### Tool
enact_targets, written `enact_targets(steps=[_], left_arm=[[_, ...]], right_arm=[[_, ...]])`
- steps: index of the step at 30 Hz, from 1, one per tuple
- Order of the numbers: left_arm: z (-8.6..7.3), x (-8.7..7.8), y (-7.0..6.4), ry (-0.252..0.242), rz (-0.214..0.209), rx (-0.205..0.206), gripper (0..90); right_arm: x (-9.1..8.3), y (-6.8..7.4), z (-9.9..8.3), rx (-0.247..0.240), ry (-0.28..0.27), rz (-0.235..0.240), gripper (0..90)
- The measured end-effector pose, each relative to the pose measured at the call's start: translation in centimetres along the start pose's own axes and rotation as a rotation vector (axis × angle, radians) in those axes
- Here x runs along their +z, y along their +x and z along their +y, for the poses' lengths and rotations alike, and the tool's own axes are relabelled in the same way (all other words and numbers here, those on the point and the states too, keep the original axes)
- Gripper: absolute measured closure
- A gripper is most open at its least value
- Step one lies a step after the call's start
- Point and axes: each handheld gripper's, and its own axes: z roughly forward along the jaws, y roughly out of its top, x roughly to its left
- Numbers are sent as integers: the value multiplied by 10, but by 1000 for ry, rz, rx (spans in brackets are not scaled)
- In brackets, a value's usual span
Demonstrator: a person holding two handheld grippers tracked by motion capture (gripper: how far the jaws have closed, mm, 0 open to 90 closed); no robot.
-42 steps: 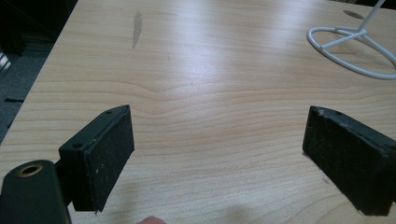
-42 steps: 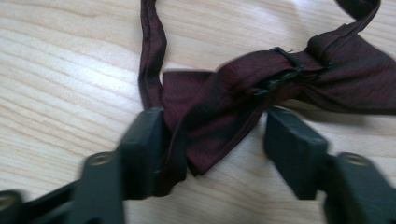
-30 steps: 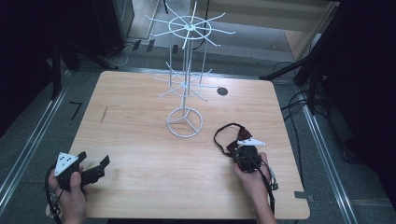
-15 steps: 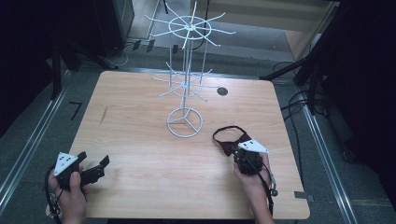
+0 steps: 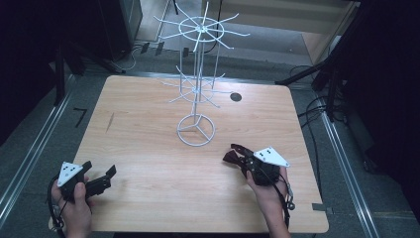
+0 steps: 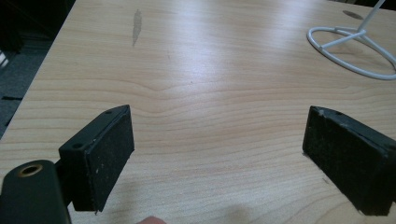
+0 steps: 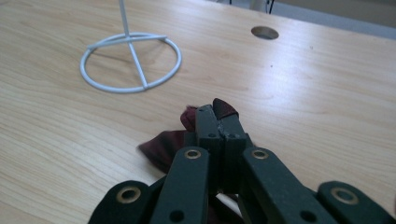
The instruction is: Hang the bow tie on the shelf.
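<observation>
A dark red piece of fabric (image 5: 231, 155) lies bunched on the wooden table (image 5: 143, 129) at the near right. My right gripper (image 5: 242, 161) is shut on it. In the right gripper view the jaws (image 7: 217, 114) are pressed together, with the red fabric (image 7: 161, 144) spilling out to their left and beyond the tips. My left gripper (image 5: 101, 169) rests near the table's front left corner. Its jaws (image 6: 217, 149) stand wide open over bare wood with nothing between them. A white wire hanging stand (image 5: 196, 130) rises from the middle of the table.
The stand's ring base (image 7: 130, 60) lies ahead and left of my right gripper, and it also appears far right in the left gripper view (image 6: 355, 46). A round cable hole (image 5: 236, 96) sits at the back right. Cables run over the floor on the right.
My right gripper has turned slightly, and the red fabric has shifted a little to the left and nearer. The left gripper has stayed where it was.
</observation>
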Motion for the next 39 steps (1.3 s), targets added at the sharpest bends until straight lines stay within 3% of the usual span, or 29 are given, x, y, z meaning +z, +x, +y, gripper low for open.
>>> enact_targets(steps=[13, 24, 39], left_arm=[[0, 0, 0, -1, 1, 2, 95], [0, 0, 0, -3, -1, -4, 95], [0, 0, 0, -1, -2, -4, 95]], right_arm=[[-15, 9, 21, -52, -85, 8, 900], [-22, 21, 51, -91, -134, 27, 900], [-20, 29, 81, -96, -176, 57, 900]])
